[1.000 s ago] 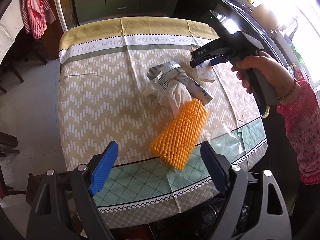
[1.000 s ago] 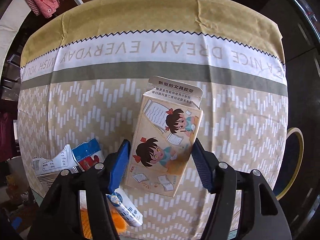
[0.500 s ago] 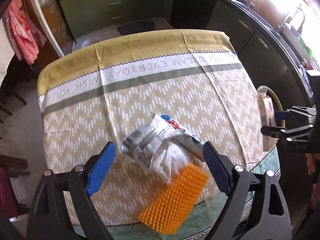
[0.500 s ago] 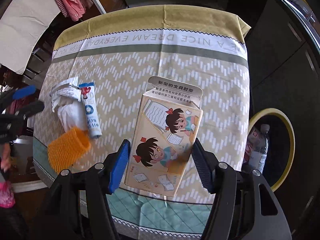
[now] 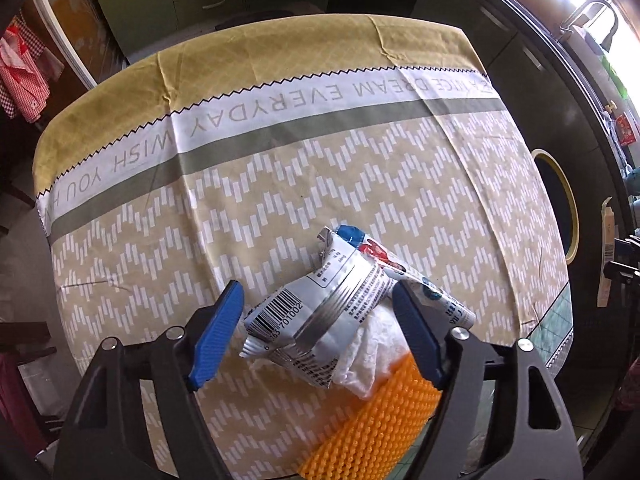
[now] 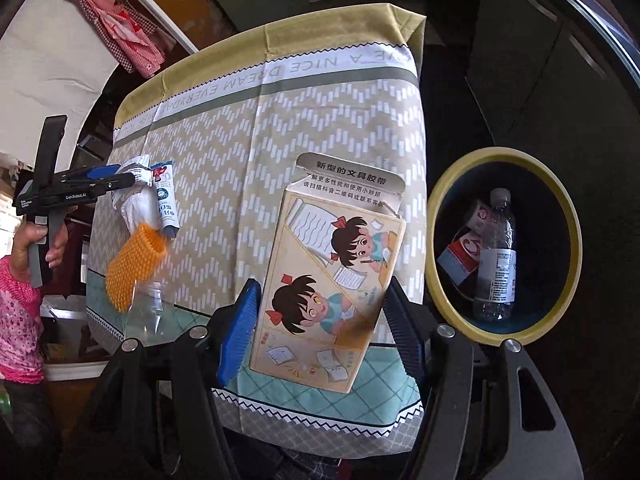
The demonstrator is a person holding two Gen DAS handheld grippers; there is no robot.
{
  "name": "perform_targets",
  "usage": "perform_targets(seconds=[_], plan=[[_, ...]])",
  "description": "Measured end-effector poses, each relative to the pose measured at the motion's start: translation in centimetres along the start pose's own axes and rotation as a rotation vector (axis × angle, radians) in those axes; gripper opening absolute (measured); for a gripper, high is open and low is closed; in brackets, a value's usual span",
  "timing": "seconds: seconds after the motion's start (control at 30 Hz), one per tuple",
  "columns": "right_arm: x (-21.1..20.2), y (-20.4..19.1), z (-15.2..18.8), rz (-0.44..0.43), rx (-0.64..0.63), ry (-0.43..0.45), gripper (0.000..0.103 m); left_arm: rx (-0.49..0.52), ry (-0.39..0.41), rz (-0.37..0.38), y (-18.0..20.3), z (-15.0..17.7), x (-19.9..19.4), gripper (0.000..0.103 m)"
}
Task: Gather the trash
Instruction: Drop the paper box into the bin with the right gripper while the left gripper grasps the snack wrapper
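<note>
My right gripper is shut on a cartoon-printed cardboard box and holds it in the air over the table's right edge, beside the yellow-rimmed trash bin. My left gripper is open, its jaws on either side of a crumpled silver wrapper that lies on the table. Beside the wrapper are a white tissue, a blue-and-white tube and an orange foam net. The same pile shows in the right wrist view.
The table has a patterned cloth. The bin stands on the floor at the table's right and holds a plastic bottle and cartons. A clear plastic bag lies at the front edge. Dark cabinets stand behind.
My left gripper has moved down and forward until its open jaws flank the silver wrapper. My right gripper has carried the box rightward, closer to the bin.
</note>
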State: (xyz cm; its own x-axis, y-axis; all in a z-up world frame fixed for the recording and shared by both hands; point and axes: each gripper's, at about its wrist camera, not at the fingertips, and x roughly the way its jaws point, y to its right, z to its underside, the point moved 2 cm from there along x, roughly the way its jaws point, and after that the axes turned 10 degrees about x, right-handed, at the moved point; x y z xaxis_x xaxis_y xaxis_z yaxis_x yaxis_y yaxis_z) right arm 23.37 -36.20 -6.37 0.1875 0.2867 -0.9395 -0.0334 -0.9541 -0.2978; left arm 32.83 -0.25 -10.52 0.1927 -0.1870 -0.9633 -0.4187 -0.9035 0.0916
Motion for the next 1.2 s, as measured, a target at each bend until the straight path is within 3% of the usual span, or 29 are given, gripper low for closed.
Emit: perform_targets(seconds=[0.37,0.7,1.07,1.2], plan=[[-1.2,5.5,0.7,-0.023,0.107,0.038,0.062,0.013,0.015,0.036,0.7,0.7,-0.6,0.053],[-1.6,10.8,0.4,-0.019,0.218,0.077,0.062,0.034,0.068,0.057,2.8,1.0,-3.8,0.053],[2.0,18.7,-3.6,0.163,0.331,0.115,0.063,0.176,0.115,0.150,12.1,-1.1,-7.2,0.053],[3.1,21.3,-4.4,0.169,0.377,0.113,0.068,0.248,0.095,0.184,16.5,-2.2,-6.9,0.053]])
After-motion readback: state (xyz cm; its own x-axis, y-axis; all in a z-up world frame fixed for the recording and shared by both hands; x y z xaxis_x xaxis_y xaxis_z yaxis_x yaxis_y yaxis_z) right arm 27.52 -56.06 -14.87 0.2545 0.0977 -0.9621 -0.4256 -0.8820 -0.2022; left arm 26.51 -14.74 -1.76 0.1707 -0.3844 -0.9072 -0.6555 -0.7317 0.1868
